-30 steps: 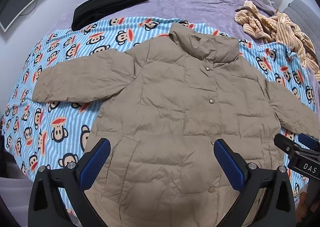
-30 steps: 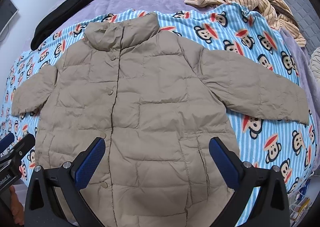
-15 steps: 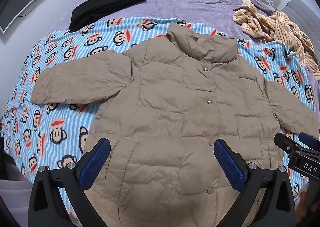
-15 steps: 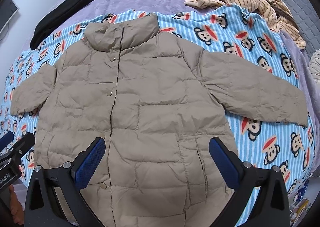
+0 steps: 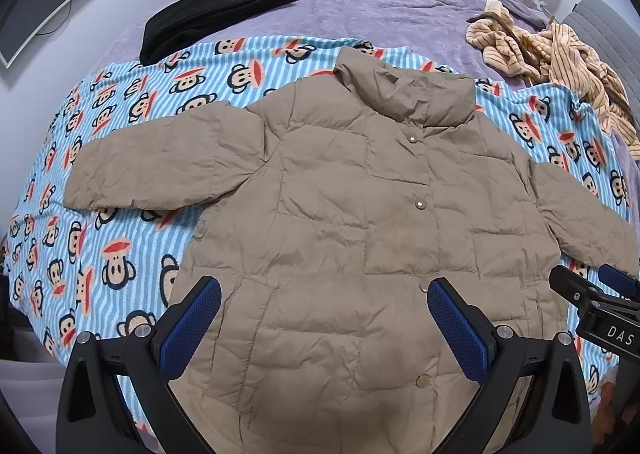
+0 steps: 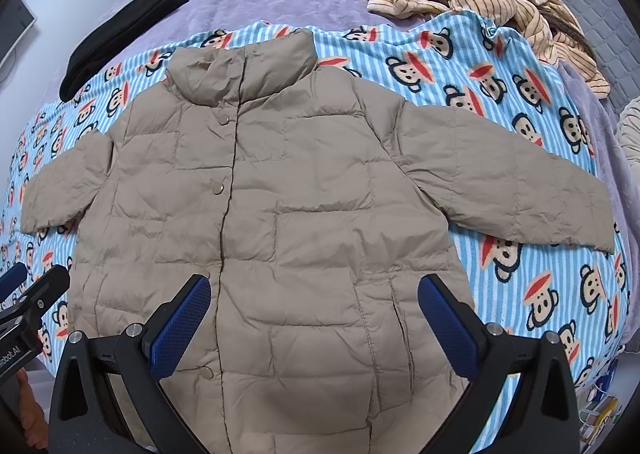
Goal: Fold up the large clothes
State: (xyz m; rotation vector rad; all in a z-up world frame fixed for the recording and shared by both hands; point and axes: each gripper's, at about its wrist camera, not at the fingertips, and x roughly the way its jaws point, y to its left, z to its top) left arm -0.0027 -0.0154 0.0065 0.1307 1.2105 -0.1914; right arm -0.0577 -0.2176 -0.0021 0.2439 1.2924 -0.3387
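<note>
Both grippers, left (image 5: 324, 324) and right (image 6: 314, 320), hover spread and empty above the hem of the puffer jacket (image 5: 360, 238), lying flat, buttoned, on the monkey-print blanket (image 5: 120, 254). Views have barely shifted over the last second; folding appears not yet begun.

Two partial white prints on black tongs bodies

"DAS" on the right black tongs (image 5: 600, 306); "obot.AI", cut off at the frame edge, on the left black tongs (image 6: 28, 294).
</note>
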